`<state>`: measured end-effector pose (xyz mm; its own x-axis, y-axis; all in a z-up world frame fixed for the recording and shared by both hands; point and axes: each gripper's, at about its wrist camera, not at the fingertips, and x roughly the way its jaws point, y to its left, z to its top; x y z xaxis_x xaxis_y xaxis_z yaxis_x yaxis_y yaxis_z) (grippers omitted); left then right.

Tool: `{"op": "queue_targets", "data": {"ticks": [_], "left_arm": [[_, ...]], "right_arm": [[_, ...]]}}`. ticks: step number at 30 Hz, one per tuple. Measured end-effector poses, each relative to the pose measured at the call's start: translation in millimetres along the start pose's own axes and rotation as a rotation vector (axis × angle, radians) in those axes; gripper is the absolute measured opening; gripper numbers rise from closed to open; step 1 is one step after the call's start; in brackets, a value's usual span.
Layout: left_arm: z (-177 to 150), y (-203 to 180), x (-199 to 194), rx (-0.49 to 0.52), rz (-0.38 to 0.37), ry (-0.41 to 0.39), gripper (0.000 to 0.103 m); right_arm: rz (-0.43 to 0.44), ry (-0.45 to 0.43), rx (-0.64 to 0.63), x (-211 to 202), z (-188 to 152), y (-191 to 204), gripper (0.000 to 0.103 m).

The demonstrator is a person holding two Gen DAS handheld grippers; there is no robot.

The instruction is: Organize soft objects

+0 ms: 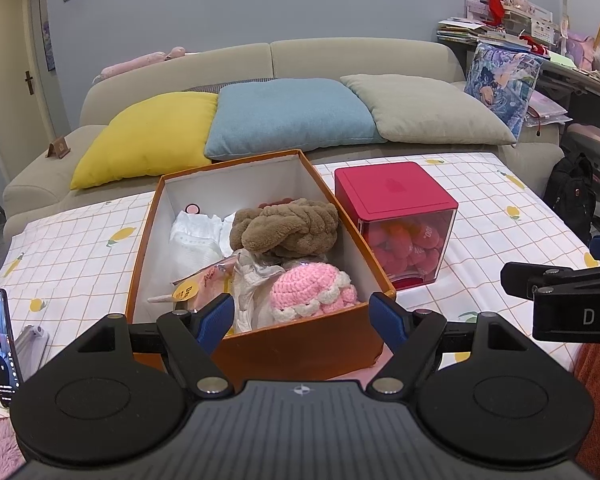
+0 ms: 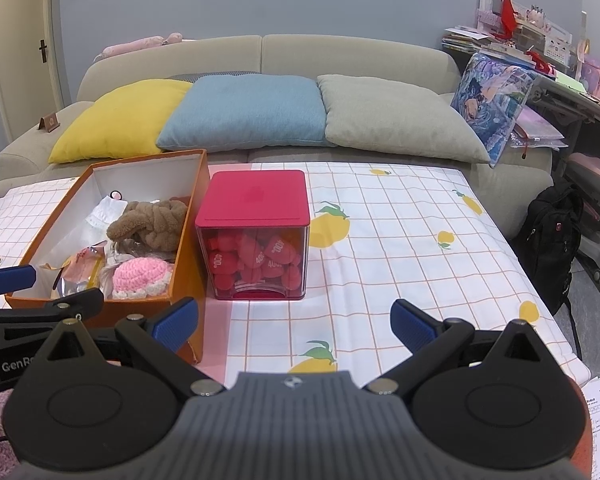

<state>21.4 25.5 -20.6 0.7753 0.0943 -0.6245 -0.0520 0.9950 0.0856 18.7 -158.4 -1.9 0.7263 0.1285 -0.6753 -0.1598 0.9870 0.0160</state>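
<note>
An open orange box (image 1: 300,348) (image 2: 188,268) stands on the table and holds a brown plush thing (image 1: 288,226) (image 2: 150,222), a pink crocheted piece (image 1: 312,292) (image 2: 140,274), white cloth (image 1: 194,240) and crumpled wrappers. My left gripper (image 1: 302,314) is open and empty, just in front of the box's near wall. My right gripper (image 2: 294,326) is open and empty over the tablecloth, right of the box. A clear cube with a red lid (image 1: 396,220) (image 2: 254,236) holds several red soft pieces, to the right of the box.
The table wears a white checked cloth with lemon prints (image 2: 400,240). A phone on a stand (image 1: 0,344) stands at the left edge. A sofa with yellow, blue and beige cushions (image 2: 244,116) is behind. A black backpack (image 2: 552,240) sits on the floor at right.
</note>
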Motion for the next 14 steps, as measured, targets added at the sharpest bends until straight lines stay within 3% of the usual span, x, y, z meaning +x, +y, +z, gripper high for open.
{"op": "queue_targets", "data": {"ticks": [14], "left_arm": [[-1.5,-0.7,-0.2,-0.006,-0.012,0.006,0.090]], "right_arm": [[0.002,0.005,-0.006,0.7,-0.4,-0.3,0.100]]}}
